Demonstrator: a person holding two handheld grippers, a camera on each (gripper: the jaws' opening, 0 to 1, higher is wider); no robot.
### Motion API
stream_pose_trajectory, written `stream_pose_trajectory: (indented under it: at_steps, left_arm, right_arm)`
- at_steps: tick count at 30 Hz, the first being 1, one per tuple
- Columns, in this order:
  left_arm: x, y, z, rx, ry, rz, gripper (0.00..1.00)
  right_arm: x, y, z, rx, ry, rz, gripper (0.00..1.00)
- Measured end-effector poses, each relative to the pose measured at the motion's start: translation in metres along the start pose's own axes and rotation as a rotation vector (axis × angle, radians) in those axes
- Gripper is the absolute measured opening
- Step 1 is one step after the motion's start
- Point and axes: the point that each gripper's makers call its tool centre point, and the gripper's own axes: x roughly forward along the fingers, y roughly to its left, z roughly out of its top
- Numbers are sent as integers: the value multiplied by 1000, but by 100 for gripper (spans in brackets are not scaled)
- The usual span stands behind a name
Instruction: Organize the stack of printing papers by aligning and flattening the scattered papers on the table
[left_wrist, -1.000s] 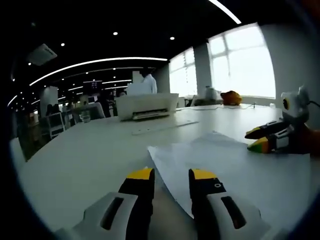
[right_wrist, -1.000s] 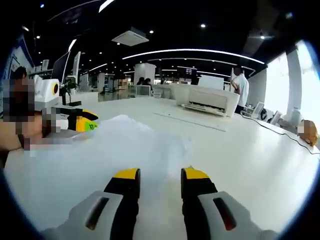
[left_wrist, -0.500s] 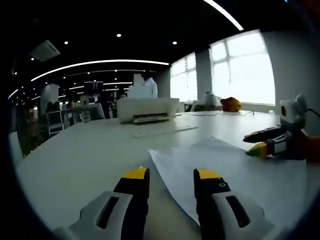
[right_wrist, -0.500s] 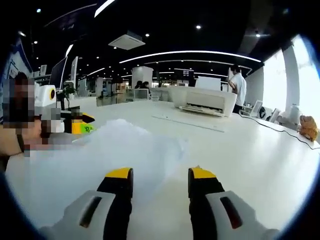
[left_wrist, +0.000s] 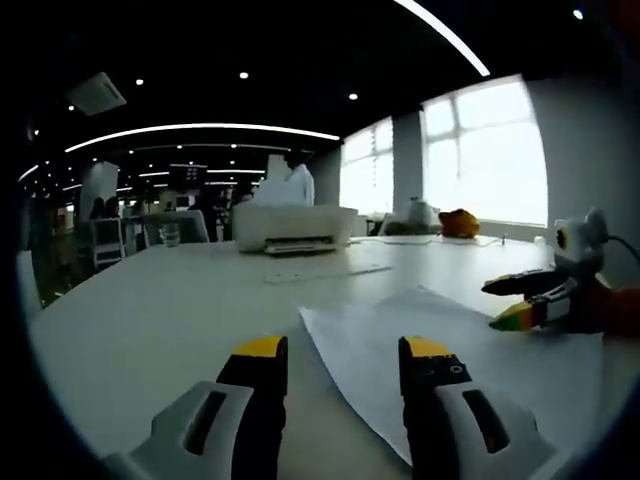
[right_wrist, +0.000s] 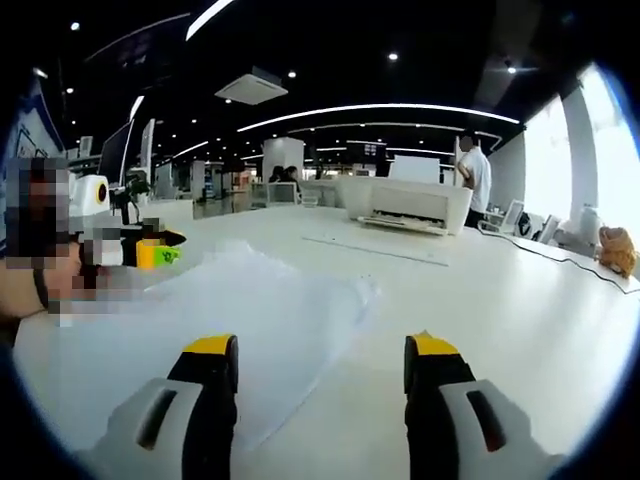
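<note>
A loose stack of white printing papers lies on the white table, its near corner reaching between my left gripper's jaws. My left gripper is open, low over the paper's left edge, holding nothing. In the right gripper view the same papers spread out to the left, rumpled at the far edge. My right gripper is wide open over the paper's right corner and holds nothing. The right gripper enters the left gripper view from the right, over the papers. The left gripper shows at the left of the right gripper view.
A white printer stands at the far side of the table, with a flat sheet lying before it. A person in white stands behind the printer. Cables and an orange object lie by the windows.
Both grippers' jaws have spread wider, the right one most. Both views have sunk slightly toward the table.
</note>
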Motion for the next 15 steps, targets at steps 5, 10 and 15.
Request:
stream_pose_trajectory:
  at_steps: [5,10,15]
  left_arm:
    - [-6,4,6,-27,-28,-3,59]
    - [-9,3,3,-28,-15,-13,65]
    - [-13,5,4,-2,-20,-1,75]
  right_arm:
    - [-6,1,5,22,-37,16,72]
    - [-8,1,1,3,-19,8,80]
    - [-7,-4,3,18,-36,10,85]
